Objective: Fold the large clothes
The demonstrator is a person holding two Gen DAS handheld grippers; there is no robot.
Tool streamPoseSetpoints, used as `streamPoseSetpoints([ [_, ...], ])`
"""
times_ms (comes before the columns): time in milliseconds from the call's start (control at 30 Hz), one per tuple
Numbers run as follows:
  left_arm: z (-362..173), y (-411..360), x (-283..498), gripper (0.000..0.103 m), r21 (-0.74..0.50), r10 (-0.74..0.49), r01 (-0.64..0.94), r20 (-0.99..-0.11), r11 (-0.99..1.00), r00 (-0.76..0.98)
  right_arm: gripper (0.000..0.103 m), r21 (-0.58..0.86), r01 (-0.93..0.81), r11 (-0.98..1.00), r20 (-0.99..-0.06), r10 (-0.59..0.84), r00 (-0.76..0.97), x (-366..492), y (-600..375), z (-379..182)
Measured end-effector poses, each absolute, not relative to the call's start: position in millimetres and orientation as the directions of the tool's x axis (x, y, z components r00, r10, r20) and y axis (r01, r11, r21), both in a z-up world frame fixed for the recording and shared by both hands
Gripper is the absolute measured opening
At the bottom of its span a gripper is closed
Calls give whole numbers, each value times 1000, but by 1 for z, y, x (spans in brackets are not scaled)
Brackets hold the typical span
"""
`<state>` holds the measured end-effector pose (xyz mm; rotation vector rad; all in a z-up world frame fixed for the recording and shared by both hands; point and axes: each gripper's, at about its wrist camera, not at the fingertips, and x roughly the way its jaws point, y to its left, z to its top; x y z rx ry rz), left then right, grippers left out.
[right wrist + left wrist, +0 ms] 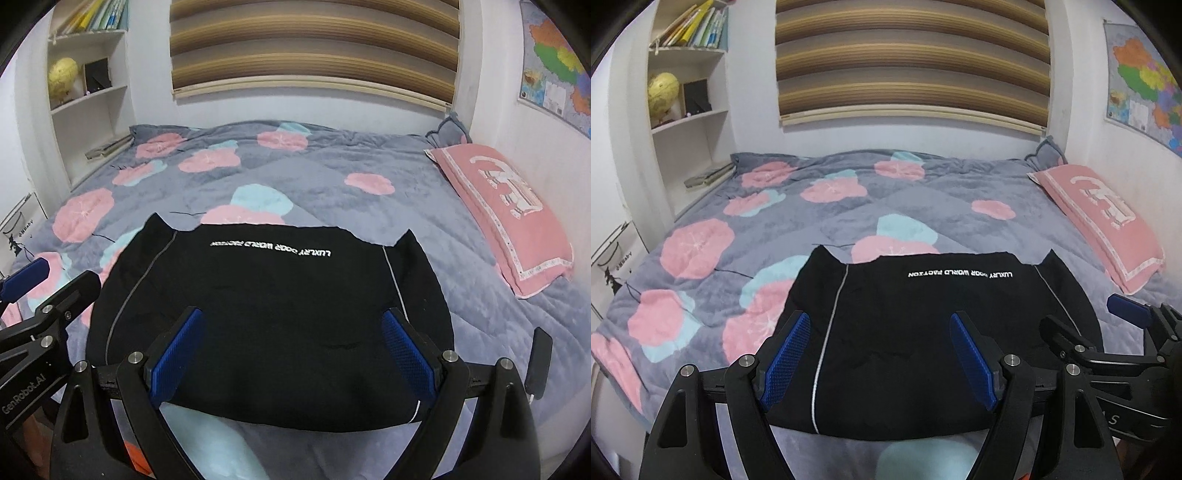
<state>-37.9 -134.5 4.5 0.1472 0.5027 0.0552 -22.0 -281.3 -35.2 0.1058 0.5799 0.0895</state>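
A black garment [923, 332] lay flat on the bed's flowered grey quilt [798, 229], straight ahead of both claws and running under their fingertips, its near hem just short of the quilt's front edge. The left claw [881, 360] hung released above the garment's left half, its blue pads [785, 363] spread wide with nothing between them. The right claw [291, 358] hovered over the right half in the same way, fingers parted and empty.

The garment looked like thin, soft cloth that would be light, limp and quick to sag or bunch if lifted at one point only; the plush quilt beneath would probably drag at it. The sensible holds seemed to be the two near corners, or the side edges by the grey piping [827, 332], one claw to each, pinching both layers so the fold travelled evenly.

What sort of garment it was could not be settled: it appeared already doubled, with two small points [157, 221] sticking up at the far corners and a line of white lettering [271, 248] reading upside down. Any sleeves or legs were tucked out of sight. The claw frames hid part of the near hem. A pink pillow [509, 221] lay well off to the right of the claws.
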Motion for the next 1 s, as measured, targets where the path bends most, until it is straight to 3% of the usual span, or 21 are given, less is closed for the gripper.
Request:
streamPoseSetpoints([
  [1000, -7, -132, -35, 79, 147, 113, -44, -502, 988, 857, 98, 119, -70, 990, -578, 127, 806, -16, -289, -53],
])
